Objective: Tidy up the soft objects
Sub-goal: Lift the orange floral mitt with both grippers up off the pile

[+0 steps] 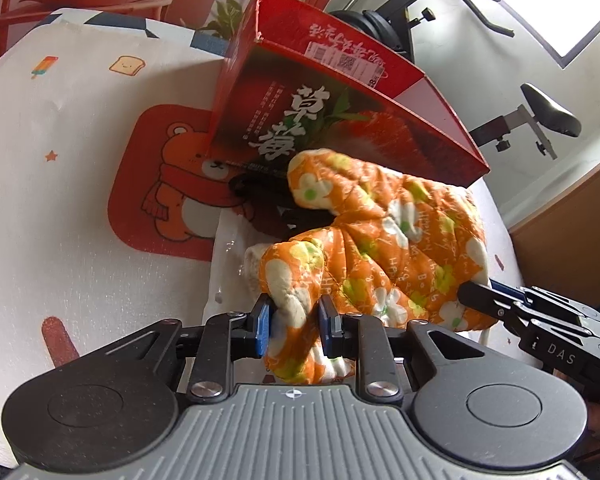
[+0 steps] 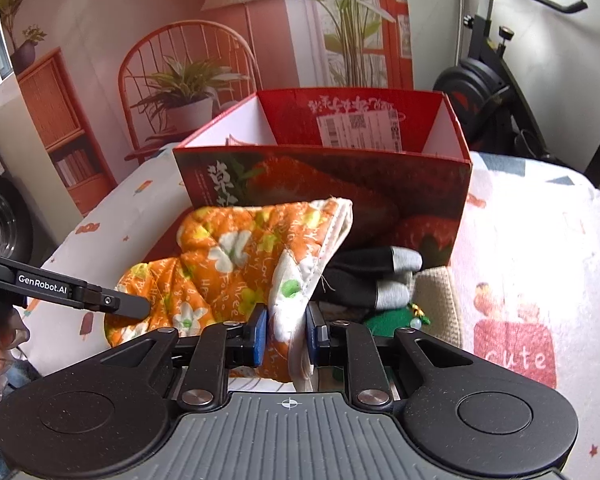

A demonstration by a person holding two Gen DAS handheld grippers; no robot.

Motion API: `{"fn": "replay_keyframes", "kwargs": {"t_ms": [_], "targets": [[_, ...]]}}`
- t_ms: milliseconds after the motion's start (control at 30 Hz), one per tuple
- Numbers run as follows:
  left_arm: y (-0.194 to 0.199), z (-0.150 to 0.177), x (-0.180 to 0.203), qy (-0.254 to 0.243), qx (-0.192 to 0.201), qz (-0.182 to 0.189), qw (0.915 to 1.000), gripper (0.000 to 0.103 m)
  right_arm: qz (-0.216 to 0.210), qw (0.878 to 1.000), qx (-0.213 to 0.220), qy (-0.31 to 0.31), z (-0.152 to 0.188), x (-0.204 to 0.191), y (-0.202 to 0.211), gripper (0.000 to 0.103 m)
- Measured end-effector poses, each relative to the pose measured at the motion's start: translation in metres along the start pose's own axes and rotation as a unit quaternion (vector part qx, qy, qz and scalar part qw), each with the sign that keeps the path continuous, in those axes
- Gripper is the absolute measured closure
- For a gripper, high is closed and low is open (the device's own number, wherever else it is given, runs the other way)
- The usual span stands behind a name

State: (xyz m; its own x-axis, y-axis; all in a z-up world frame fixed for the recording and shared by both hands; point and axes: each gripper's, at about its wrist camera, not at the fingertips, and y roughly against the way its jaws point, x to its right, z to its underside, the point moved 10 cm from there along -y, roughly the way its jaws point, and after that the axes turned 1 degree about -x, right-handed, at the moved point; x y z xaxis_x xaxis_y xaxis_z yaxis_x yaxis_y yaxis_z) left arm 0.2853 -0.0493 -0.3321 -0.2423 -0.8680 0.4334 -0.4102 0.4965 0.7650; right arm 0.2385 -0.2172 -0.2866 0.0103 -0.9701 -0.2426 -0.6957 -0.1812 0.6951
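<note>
An orange quilted cloth with white and yellow flowers [image 1: 384,236] [image 2: 228,256] is held up between both grippers, in front of the open red strawberry box [image 1: 340,116] [image 2: 328,184]. My left gripper [image 1: 294,326] is shut on one bunched corner of the cloth. My right gripper [image 2: 286,332] is shut on the white-edged opposite corner, and it also shows at the right of the left wrist view [image 1: 480,296]. Under the cloth lie dark grey socks [image 2: 376,276], a green soft item [image 2: 396,318] and a beige piece [image 2: 440,300].
The box stands on a table covered with a white cartoon-print cloth [image 1: 60,160] [image 2: 540,260]. A red bear mat [image 1: 168,184] lies left of the box. An exercise bike [image 2: 492,80] and a printed room backdrop [image 2: 180,60] stand behind the table.
</note>
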Motion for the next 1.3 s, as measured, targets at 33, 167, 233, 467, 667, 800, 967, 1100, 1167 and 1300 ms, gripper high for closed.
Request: {"fn": "replay_keyframes", "kwargs": {"t_ms": [33, 167, 233, 467, 667, 800, 967, 1100, 1167, 1300], "targets": [[-0.002, 0.0, 0.0, -0.002, -0.001, -0.002, 1.0, 0.078, 0.001, 1.0, -0.003, -0.001, 0.002, 0.001, -0.002, 0.081], [-0.007, 0.0, -0.001, -0.011, -0.003, -0.012, 0.9999, 0.078, 0.007, 1.0, -0.006, -0.003, 0.004, 0.007, -0.005, 0.073], [-0.009, 0.001, -0.001, -0.018, -0.005, -0.018, 0.9997, 0.077, 0.007, 1.0, -0.005, -0.003, 0.002, 0.01, -0.006, 0.073], [-0.014, 0.005, -0.001, -0.032, -0.009, -0.03, 0.999, 0.075, -0.003, 1.0, -0.006, -0.008, -0.007, 0.014, -0.015, 0.061], [-0.019, 0.005, 0.0, -0.049, -0.005, -0.039, 0.998, 0.075, 0.0, 0.999, -0.02, -0.025, -0.003, 0.016, -0.034, 0.059], [-0.021, 0.005, -0.001, -0.059, 0.004, -0.046, 0.9971, 0.071, -0.002, 0.999, -0.027, -0.027, 0.004, 0.015, -0.041, 0.059], [-0.021, 0.004, 0.0, -0.074, 0.014, -0.055, 0.9956, 0.071, -0.005, 0.999, -0.027, -0.033, 0.008, 0.016, -0.044, 0.064], [-0.02, 0.002, 0.002, -0.094, 0.02, -0.052, 0.994, 0.078, -0.011, 0.999, -0.03, -0.035, 0.011, 0.013, -0.044, 0.078], [-0.015, 0.001, 0.004, -0.105, 0.027, -0.05, 0.9929, 0.083, -0.017, 0.999, -0.025, -0.031, 0.011, 0.008, -0.04, 0.083], [0.0, -0.006, 0.011, -0.12, 0.048, -0.043, 0.9907, 0.088, -0.02, 1.0, -0.013, -0.01, 0.007, -0.002, -0.029, 0.089]]}}
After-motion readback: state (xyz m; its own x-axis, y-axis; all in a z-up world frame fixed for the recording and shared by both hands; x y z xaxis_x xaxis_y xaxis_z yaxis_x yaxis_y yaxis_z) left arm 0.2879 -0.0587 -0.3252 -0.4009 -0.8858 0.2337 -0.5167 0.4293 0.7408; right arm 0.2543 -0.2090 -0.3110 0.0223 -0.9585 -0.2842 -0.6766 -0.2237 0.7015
